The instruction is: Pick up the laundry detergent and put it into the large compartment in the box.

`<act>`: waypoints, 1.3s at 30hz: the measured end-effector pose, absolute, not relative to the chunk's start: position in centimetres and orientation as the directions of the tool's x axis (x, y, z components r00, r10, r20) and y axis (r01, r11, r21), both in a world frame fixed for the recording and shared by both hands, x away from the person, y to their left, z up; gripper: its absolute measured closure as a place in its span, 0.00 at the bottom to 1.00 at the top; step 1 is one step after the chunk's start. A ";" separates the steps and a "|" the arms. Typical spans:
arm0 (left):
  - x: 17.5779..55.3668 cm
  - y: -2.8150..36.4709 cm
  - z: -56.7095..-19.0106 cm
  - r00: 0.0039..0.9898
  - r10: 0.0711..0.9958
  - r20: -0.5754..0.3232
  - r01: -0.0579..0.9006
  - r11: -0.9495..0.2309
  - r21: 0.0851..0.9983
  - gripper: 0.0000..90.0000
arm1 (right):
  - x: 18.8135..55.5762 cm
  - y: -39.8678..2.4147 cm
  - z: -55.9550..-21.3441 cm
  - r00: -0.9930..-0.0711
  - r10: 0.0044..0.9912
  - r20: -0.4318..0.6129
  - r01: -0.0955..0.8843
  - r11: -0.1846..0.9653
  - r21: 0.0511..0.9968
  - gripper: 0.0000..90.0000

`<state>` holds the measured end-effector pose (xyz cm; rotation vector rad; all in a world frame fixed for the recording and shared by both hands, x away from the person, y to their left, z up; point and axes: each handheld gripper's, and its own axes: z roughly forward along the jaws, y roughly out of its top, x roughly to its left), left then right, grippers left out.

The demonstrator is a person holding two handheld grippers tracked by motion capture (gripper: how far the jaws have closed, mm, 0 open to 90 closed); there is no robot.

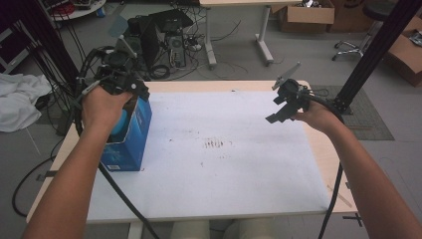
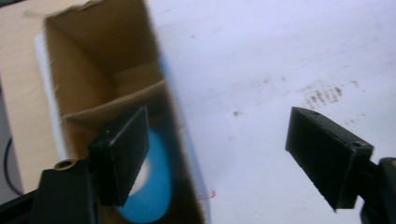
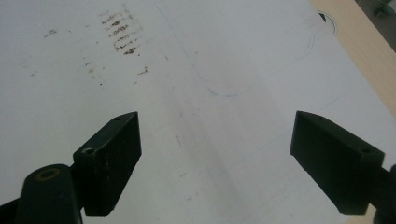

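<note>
Wooden table [image 1: 326,154]: white sheet [image 1: 224,169], blue box [image 1: 130,134] on it.

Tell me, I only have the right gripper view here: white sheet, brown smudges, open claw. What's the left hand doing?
Observer: The left claw hangs open at a blue box on the table's left side.
Operator: Box closed?
Observer: Open-topped; one jaw sits inside it, the other outside over the white sheet.
Operator: Anything inside?
Observer: A blue and white round object, beside the inner jaw. Contact unclear.
</note>
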<state>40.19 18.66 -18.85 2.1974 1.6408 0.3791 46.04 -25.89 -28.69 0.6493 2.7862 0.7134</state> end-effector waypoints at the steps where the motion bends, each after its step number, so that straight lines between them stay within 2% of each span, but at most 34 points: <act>1: 40.2 18.3 -18.8 0.299 0.954 -0.009 0.854 -0.263 0.449 0.23 | 46.0 -25.9 -28.7 -0.885 0.460 -0.075 0.367 0.787 0.496 0.18; 12: 40.9 14.9 -18.2 0.456 0.890 -0.006 0.796 -0.405 0.450 0.21 | 45.9 -25.8 -28.5 -0.881 0.467 -0.076 0.373 0.784 0.496 0.18; 23: 41.2 11.0 -19.1 0.613 0.790 -0.001 0.708 -0.549 0.444 0.21 | 45.7 -25.4 -28.7 -0.882 0.465 -0.075 0.378 0.794 0.476 0.18; 39: 41.3 4.9 -21.2 0.809 0.588 0.027 0.529 -0.746 0.404 0.21 | 45.4 -25.3 -28.4 -0.876 0.476 -0.078 0.389 0.794 0.468 0.18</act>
